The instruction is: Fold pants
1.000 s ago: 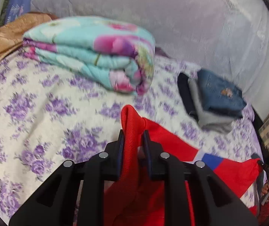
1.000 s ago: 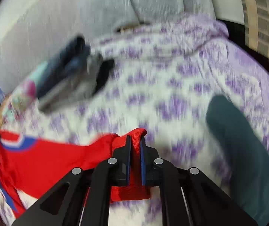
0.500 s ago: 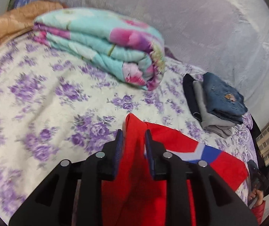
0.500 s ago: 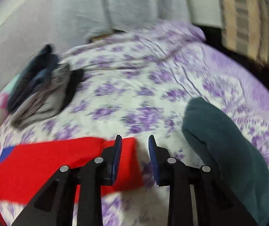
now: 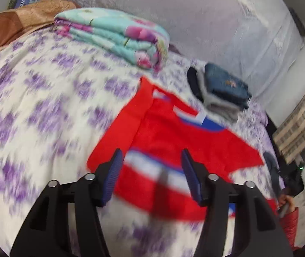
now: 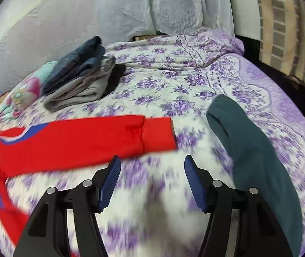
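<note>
In the left wrist view, a brown cushion (image 5: 17,23) lies at the far left edge of the bed (image 5: 34,111), which is covered in a purple-flowered sheet. Right of the cushion sits a folded floral quilt (image 5: 118,36). The red pants (image 5: 173,137), with white and blue stripes, lie spread flat on the bed in the middle, nearer than the quilt. The left gripper (image 5: 151,173) hovers over their near part, its jaws wide apart and holding nothing. Far right of the pants rests a stack of folded clothes (image 5: 221,90) with jeans on top.

In the right wrist view, the pants (image 6: 73,141) stretch from the left edge to the middle. The right gripper (image 6: 152,180) is just nearer than them, above bare sheet, jaws wide apart and empty. A dark green garment (image 6: 253,156) lies to the right.
</note>
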A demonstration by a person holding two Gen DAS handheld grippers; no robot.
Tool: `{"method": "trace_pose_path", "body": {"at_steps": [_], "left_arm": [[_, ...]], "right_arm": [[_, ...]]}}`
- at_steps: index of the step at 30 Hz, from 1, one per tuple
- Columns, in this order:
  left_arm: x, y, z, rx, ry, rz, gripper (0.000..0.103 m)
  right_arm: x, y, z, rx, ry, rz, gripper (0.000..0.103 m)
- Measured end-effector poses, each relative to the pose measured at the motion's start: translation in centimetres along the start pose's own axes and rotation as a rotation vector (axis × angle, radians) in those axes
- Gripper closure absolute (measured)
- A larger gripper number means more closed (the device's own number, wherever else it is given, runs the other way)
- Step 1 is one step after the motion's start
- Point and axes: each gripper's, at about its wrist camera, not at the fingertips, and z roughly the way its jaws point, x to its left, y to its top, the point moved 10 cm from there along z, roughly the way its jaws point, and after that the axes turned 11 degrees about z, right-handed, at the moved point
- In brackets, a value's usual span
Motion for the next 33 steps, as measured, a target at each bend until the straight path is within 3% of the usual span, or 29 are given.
{"method": "trace_pose_path", "body": {"at_steps": [3, 9, 18, 22, 25, 27, 29, 33], "left_arm": [[0.7, -2.3, 0.4, 0.033, -0.038, -0.079, 0.031], [1.3, -4.0, 0.8, 0.048, -0.072, -0.18, 0.031], [0.6, -3.2, 2.2, 0.045, 0.05, -0.13, 0.029], [0.7, -3.0, 2.5, 0.044, 0.078, -0.118, 0.033], [1.1, -3.1, 2.3, 0.032, 0.074, -0.14, 0.04], [1.3, -3.2, 2.1, 0.019, 0.075, -0.147, 0.042], [1.3, -3.3, 1.9, 0.013, 0.071, -0.15, 0.042], [1.5, -3.3, 1.9, 0.01, 0.063, -0.166, 0.042]], "right_arm": [[0.1, -1.3, -2.7, 0.006, 0.035, 0.012, 0.04], [-0.3, -4.6, -6.4, 0.014, 0.056, 0.014, 0.04], [-2.0, -10.5, -7.9, 0.14, 0.111, 0.045, 0.04], [-1.9, -12.0, -7.0, 0.197, 0.151, 0.055, 0.041], [-1.2, -13.3, -5.8, 0.247, 0.198, 0.051, 0.059], [-0.9, -13.2, -5.7, 0.213, 0.202, 0.04, 0.066], [-1.0, -12.5, -5.9, 0.17, 0.187, 0.036, 0.097], [0.5, -7.9, -9.3, 0.04, 0.21, -0.024, 0.097]]}}
